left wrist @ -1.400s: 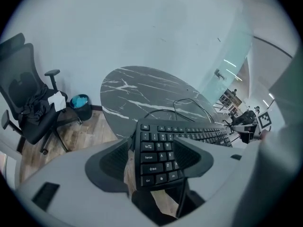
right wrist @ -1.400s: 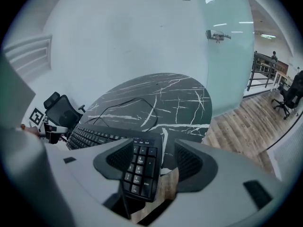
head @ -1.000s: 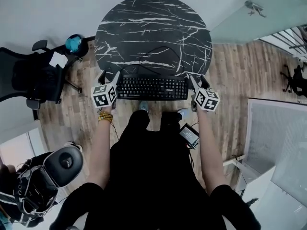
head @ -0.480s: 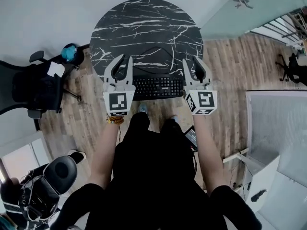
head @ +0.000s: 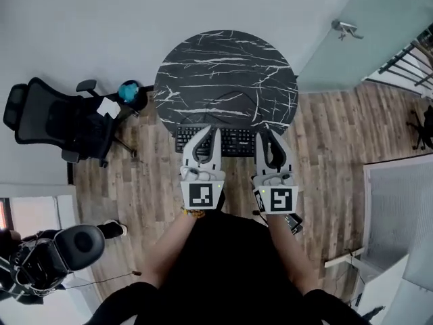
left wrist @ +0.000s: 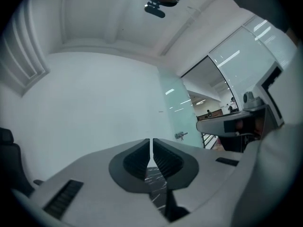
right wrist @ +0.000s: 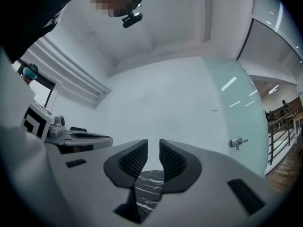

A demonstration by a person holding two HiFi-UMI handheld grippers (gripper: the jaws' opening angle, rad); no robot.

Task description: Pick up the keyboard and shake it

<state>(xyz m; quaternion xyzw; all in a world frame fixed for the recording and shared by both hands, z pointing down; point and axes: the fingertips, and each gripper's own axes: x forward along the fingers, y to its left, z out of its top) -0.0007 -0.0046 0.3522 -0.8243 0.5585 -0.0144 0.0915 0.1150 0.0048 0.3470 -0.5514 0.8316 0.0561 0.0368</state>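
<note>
2 black chairs left of the table: one [head: 61, 124] upper left, one [head: 74, 246] lower left. 1 round black marble table [head: 223, 66]. 1 keyboard [head: 237, 141], lying at the table's near edge, held by neither gripper. 2 grippers, raised side by side over it in the head view. The left gripper [head: 212, 131] has its jaws together, nothing between. The right gripper [head: 268, 134] has jaws that have just been closing; a narrow gap is left, nothing in it.
</note>
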